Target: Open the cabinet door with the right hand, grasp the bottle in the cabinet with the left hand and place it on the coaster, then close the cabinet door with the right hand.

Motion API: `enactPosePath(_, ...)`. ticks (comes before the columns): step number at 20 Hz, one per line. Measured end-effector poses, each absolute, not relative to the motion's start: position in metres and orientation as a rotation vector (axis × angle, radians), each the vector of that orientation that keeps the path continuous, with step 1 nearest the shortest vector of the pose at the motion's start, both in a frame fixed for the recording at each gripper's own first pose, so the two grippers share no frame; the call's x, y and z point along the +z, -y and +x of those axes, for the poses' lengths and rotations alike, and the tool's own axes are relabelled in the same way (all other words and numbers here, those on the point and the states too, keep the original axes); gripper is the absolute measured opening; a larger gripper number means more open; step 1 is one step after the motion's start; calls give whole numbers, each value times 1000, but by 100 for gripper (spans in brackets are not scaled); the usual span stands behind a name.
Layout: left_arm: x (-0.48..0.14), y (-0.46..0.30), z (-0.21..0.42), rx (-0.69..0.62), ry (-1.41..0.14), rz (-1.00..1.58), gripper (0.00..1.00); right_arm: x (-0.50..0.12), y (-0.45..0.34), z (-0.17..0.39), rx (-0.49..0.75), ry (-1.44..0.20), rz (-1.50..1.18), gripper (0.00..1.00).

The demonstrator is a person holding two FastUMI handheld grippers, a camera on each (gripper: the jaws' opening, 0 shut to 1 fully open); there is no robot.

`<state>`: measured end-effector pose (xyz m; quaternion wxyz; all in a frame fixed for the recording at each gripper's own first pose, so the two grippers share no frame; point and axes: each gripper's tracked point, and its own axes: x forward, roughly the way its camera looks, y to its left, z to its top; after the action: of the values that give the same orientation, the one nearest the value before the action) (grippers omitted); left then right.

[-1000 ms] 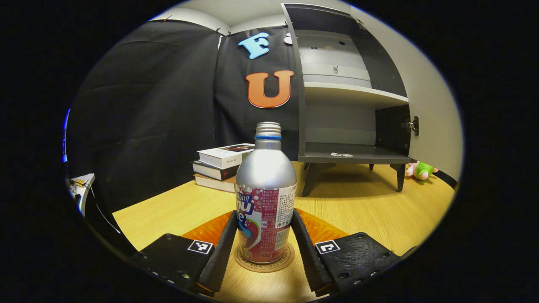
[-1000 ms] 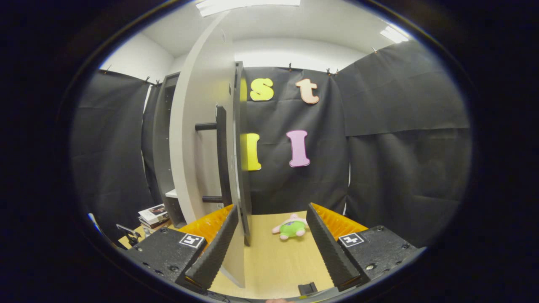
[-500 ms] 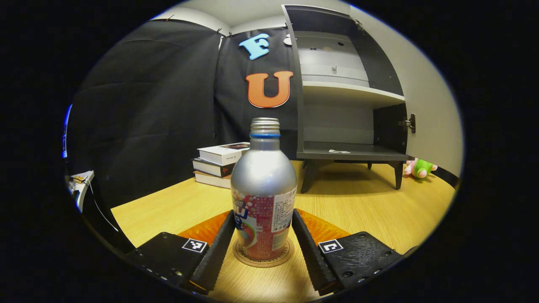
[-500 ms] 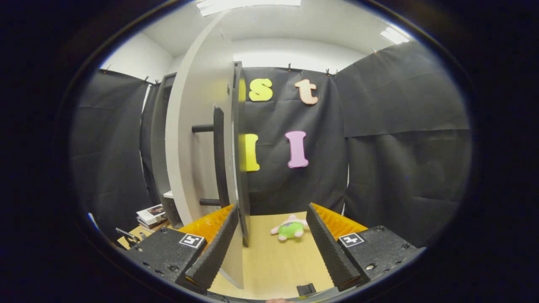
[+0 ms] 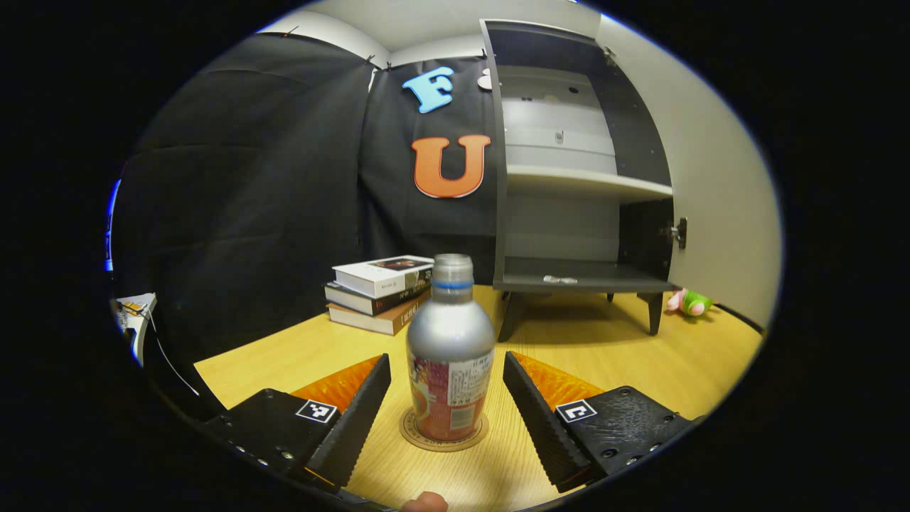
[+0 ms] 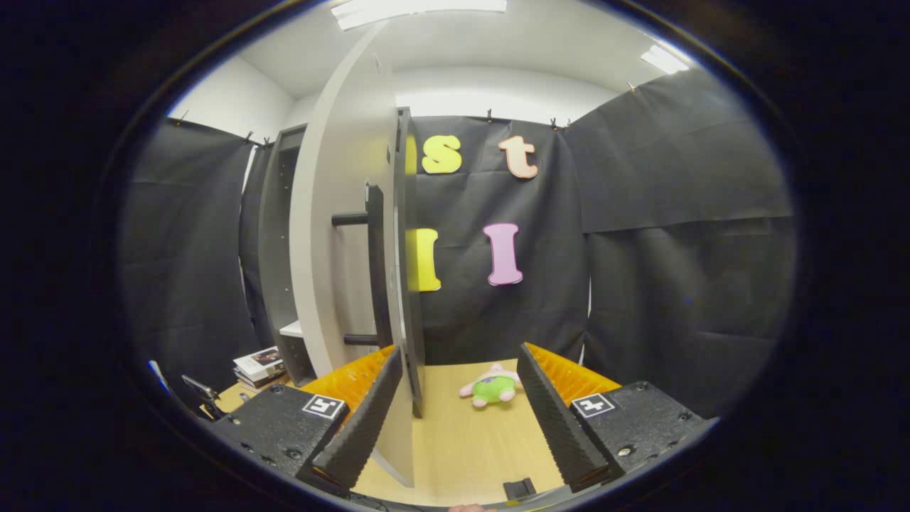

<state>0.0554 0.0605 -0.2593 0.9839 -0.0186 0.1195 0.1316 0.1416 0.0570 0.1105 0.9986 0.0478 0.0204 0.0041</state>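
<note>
Right gripper view: door hides cabinet interior.

Standing upright on the round coaster: silver bottle, red label. Hanging wide open: cabinet door, cabinet shelves showing.
</note>
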Motion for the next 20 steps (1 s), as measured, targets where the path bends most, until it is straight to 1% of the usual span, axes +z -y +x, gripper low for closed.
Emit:
enactPosePath(2, -222, -62, 57, 254, -200, -30, 95, 114, -56, 141, 11, -21, 96, 98)
enactPosePath(4, -171, -70, 55, 275, -137, 11, 95, 116, -50, 142, 0, -5, 86, 100)
enactPosePath(5, -141, -71, 60, 273, -97, 40, 95, 117, -48, 143, -6, 3, 85, 98)
enactPosePath(7, -89, -61, 64, 232, -45, 85, 95, 118, -46, 147, -9, 8, 100, 98)
enactPosePath(9, -58, -47, 61, 171, -35, 78, 95, 120, -48, 152, 10, 17, 115, 100)
enactPosePath(10, -49, -35, 61, 122, -44, 55, 95, 119, -47, 156, 8, 18, 111, 99)
enactPosePath(12, -24, -24, 56, 77, -53, 15, 95, 118, -41, 161, -3, 21, 96, 98)
enactPosePath(13, -13, -24, 54, 77, -48, 3, 96, 117, -42, 164, -2, 23, 92, 100)
enactPosePath(14, -6, -26, 51, 83, -46, -6, 96, 117, -43, 169, 4, 23, 87, 98)
enactPosePath(16, 1, -27, 49, 87, -59, -24, 96, 113, -47, 174, 21, 7, 81, 99)
enactPosePath(18, 8, -26, 47, 77, -59, -23, 96, 109, -45, 174, 10, -8, 66, 98)
enactPosePath(19, 11, -26, 47, 77, -55, -6, 100, 110, -44, 173, 7, -8, 65, 100)
enactPosePath(20, 12, -26, 45, 74, -53, 13, 100, 111, -49, 175, 12, -6, 79, 100)
